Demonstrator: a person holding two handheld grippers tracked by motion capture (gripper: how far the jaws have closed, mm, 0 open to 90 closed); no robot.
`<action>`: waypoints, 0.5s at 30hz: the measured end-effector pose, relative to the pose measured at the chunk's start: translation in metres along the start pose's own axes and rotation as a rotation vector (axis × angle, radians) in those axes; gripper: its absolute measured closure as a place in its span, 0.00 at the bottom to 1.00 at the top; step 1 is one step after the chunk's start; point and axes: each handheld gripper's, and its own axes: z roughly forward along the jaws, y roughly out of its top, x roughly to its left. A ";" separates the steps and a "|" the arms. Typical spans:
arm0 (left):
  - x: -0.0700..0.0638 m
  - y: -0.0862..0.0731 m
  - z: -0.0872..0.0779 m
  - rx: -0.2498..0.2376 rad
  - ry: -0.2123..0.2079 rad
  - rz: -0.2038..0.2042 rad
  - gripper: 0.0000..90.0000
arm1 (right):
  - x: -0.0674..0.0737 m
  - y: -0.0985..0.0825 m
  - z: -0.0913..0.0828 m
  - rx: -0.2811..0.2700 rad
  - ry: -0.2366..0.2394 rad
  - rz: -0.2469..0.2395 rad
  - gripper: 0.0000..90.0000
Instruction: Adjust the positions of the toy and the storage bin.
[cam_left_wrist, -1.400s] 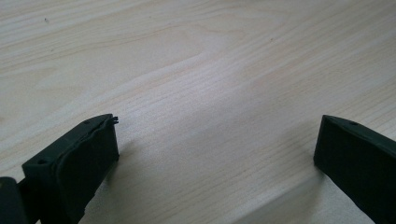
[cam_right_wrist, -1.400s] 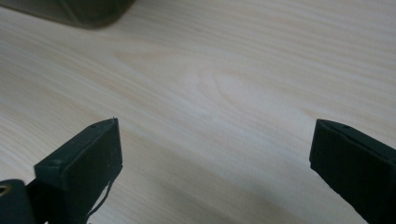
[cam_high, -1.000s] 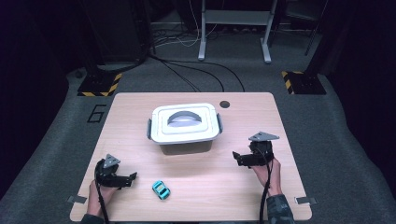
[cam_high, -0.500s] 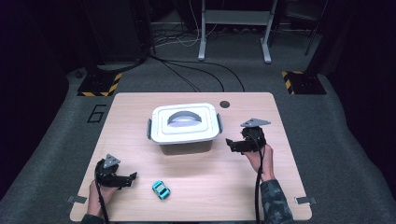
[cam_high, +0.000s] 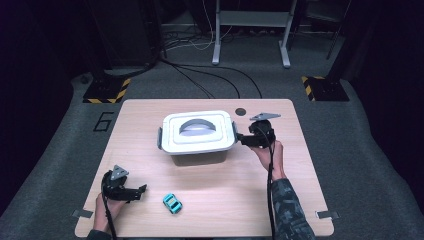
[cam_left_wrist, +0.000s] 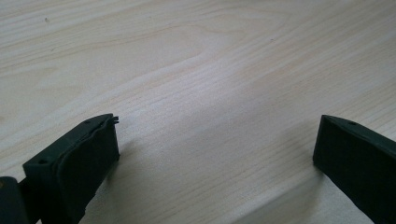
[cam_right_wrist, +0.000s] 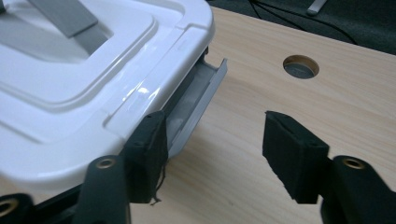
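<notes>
Right gripper (cam_high: 241, 138) is up against the white box (cam_high: 197, 137) at its right-hand side, jaws half open and just been closing, the grey latch (cam_right_wrist: 196, 100) sitting between them with one pad at its edge and no clamp on it. The box stands mid-table (cam_high: 300, 200), lid on. Left gripper (cam_high: 141, 190) rests near the front left corner, jaws wide over bare wood, the blue toy car (cam_high: 172, 203) just beside it.
</notes>
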 end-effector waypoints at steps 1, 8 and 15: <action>0.000 0.000 0.000 0.000 0.000 0.000 0.00 | -0.002 0.002 0.002 0.002 0.008 0.007 0.49; 0.000 0.000 0.000 -0.001 -0.001 -0.002 0.00 | 0.000 0.010 0.017 0.018 0.004 0.002 0.66; 0.000 0.000 0.000 -0.001 -0.003 0.000 0.00 | 0.002 0.012 0.027 0.043 0.018 0.007 0.77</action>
